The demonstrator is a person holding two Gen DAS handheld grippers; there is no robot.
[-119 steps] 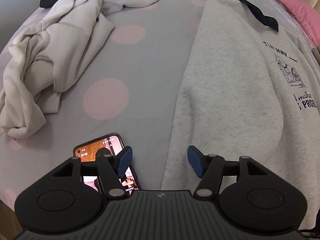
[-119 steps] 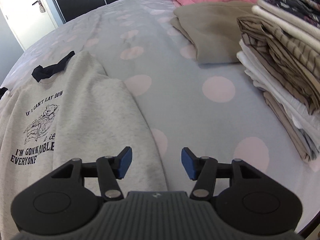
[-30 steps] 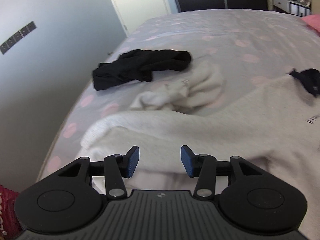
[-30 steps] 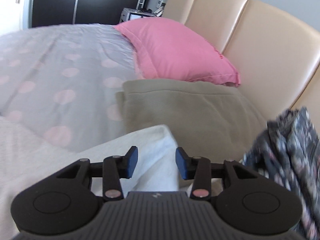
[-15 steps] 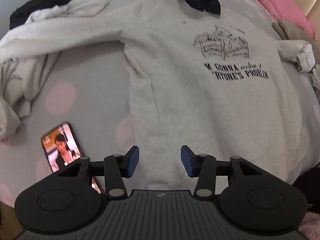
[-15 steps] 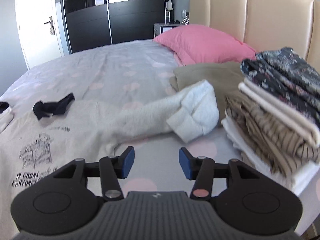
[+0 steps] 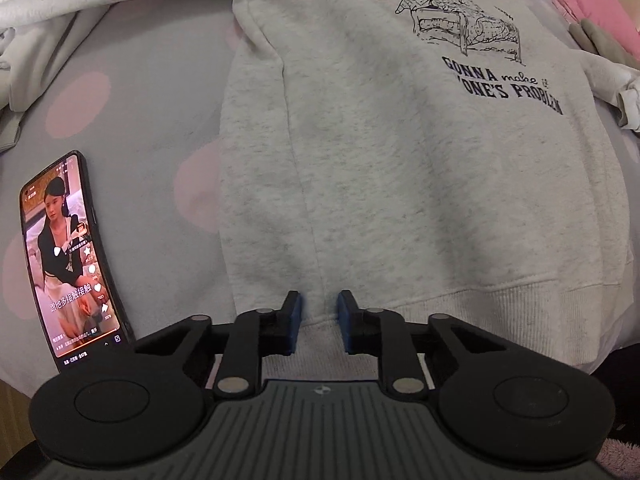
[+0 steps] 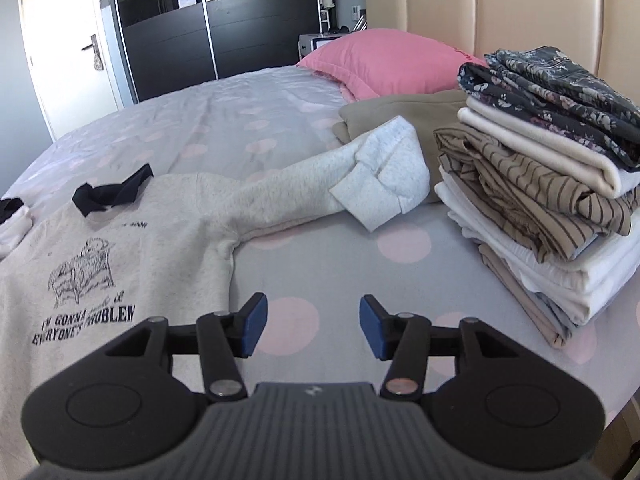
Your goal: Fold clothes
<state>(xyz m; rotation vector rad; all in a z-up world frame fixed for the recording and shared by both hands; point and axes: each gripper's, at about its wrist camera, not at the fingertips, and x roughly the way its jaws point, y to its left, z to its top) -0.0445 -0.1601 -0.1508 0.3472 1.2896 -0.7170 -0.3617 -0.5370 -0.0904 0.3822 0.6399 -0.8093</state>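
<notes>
Left gripper point(image 7: 318, 322): your jaws sit narrowly parted — low centre of frame.
Right gripper point(image 8: 310, 326): your jaws spread wide — lower centre.

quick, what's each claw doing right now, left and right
Left claw: open, narrow gap, straddling the grey sweatshirt hem, not clamped.
Right claw: open, empty, above the bedsheet.

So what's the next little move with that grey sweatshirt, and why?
Probably close the left gripper on the sweatshirt hem: its jaws straddle the ribbed edge, narrowed but not shut. The right gripper hangs open over bare bedsheet, holding nothing.
</notes>
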